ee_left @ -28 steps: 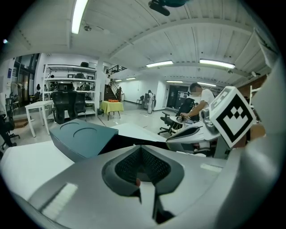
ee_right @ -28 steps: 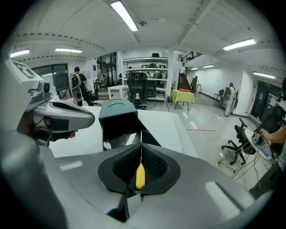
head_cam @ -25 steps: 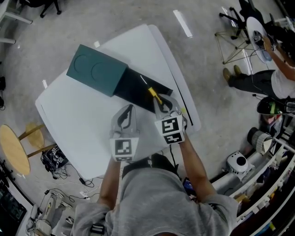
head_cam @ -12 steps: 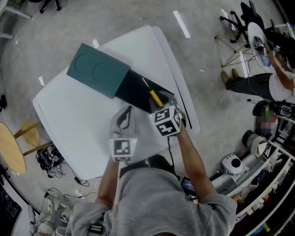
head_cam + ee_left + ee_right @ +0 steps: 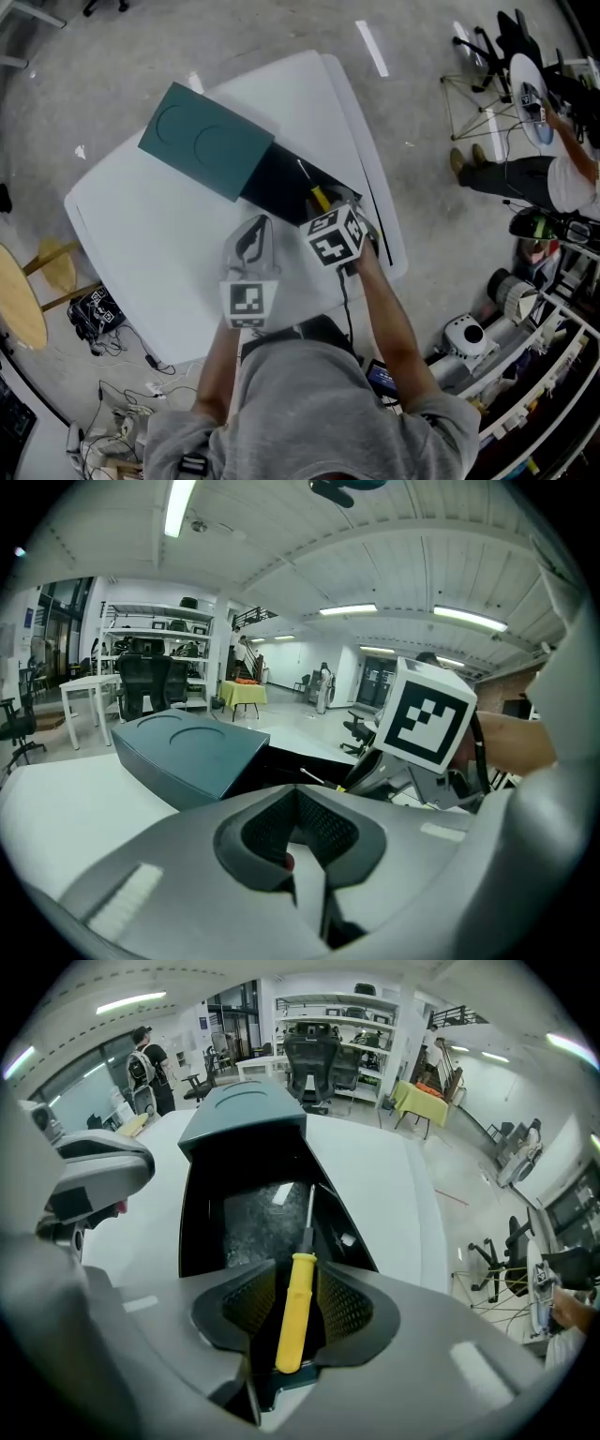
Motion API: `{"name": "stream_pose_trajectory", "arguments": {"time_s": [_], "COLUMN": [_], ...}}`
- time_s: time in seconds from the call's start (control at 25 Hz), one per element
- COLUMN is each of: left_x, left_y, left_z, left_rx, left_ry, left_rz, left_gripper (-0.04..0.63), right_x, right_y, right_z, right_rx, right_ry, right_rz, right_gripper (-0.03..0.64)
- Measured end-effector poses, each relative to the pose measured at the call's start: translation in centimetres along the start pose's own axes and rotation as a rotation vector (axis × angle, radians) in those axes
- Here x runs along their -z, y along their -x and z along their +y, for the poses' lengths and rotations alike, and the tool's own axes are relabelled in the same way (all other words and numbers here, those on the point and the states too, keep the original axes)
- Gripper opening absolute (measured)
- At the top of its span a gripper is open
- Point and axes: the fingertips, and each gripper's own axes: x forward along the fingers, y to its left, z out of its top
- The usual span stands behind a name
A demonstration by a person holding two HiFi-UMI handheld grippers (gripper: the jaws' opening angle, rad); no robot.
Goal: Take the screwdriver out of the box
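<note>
Tongs (image 5: 298,1283), right, nose-down, opening astride screwdriver (image 5: 295,1321)

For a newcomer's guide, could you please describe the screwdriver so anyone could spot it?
On the white table, a black tray juts from a teal box. Inside lies the screwdriver, between the right gripper's opening jaws; its yellow handle is the only yellow thing there.
</note>
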Motion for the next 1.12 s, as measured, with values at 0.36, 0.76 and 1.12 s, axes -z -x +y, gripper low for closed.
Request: {"name": "stream_pose_trajectory", "arguments": {"time_s": [0.36, 0.76, 1.12], "left_x": [0.2, 0.1, 0.0], "left_y": [-0.2, -0.2, 0.6], "left_z": [0.6, 0.9, 1.4], "left_rx": [0.0, 0.002, -0.014], "left_ry": [0.009, -0.003, -0.01], "left_rz": [0.006, 0.002, -0.007], "left_gripper": [0.012, 0.012, 0.012], "right_x": [0.2, 0.2, -0.1], "right_y": [-0.8, -1.0, -0.5], "right_z": [-0.1, 0.3, 0.2], "right_rx": [0.01, 0.007, 0.01], "right_ry": [0.012, 0.026, 0.013], "right_rz": [0.058, 0.087, 0.037], "right_gripper": [0.129, 0.078, 0.075]}}
